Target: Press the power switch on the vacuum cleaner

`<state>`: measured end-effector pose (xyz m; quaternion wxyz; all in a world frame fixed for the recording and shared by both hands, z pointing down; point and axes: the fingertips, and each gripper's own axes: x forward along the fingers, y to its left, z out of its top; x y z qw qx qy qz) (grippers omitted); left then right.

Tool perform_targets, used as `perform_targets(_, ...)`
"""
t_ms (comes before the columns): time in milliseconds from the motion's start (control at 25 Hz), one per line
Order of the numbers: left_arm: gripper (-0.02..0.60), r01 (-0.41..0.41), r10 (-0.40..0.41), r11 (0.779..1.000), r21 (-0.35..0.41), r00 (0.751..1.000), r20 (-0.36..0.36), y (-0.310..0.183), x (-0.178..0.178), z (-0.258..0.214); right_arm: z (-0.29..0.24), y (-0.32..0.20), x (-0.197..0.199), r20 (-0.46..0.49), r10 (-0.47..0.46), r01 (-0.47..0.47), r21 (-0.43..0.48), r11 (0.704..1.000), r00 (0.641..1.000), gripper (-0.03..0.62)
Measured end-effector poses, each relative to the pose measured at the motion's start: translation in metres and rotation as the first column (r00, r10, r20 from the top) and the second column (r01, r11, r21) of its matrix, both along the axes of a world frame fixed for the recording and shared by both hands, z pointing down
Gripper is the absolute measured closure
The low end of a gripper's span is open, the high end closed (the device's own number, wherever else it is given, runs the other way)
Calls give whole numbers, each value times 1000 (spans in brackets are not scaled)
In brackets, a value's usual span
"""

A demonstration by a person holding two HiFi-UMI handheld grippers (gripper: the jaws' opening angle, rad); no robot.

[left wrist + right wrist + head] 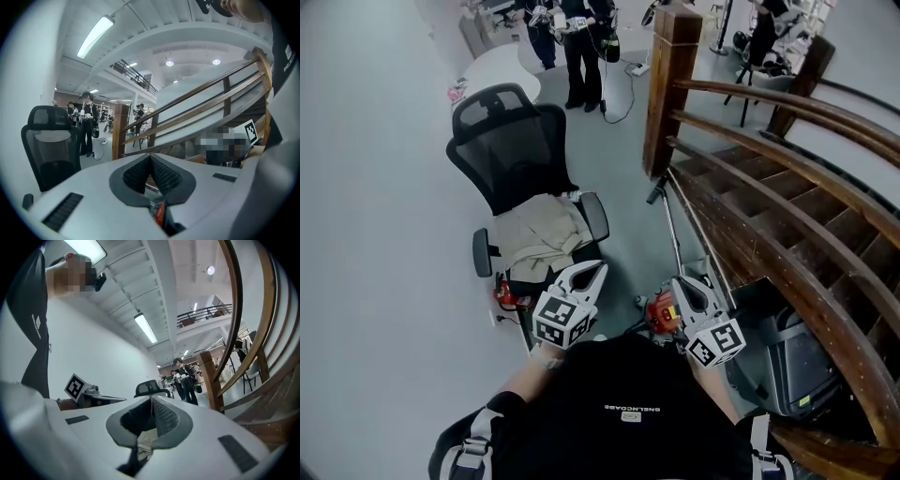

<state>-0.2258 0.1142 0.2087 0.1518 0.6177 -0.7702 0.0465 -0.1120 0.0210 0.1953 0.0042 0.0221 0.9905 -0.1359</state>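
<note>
So on the left, a black mesh office chair (511, 150) is sitting on the grey floor with a beige garment (542, 234) lying crumpled on its seat, and something small and red (502, 295) is poking out by its base. The left gripper (595, 270) is hanging just in front of the person's chest, pointing toward the chair seat. In the left gripper view its tongs (150, 155) are pressing tip to tip with nothing between them. Next over is the vacuum cleaner (663, 314). It's looking like a stick type, with a red-orange body low down by the person's feet, between the two grippers. Its thin silvery wand (675, 234) is leaning up and away along the foot of the stairs to a dark end. I'm honestly not seeing the power switch anywhere; it's too small or hidden. The right gripper (680, 281) is hovering right over that red body, and I can't tell if it's touching. In the right gripper view its tongs (151, 398) are closed together too, gripping nothing. On the far right, a wooden stair railing (769, 122) is curving past, with a dark grey bin-like thing (783, 361) sitting under it.
</note>
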Motion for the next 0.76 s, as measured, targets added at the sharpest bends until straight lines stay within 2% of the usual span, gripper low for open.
perform_targets(400, 568, -17, 17, 1000, 12, 1000, -23, 8, 5, 6, 2, 8, 7, -2, 32, -32, -11, 999, 999, 566)
perform_targets(760, 568, -35, 35, 999, 15, 998, -51, 12, -9, 15, 8, 15, -9, -13, 46, -47, -12, 999, 999, 566)
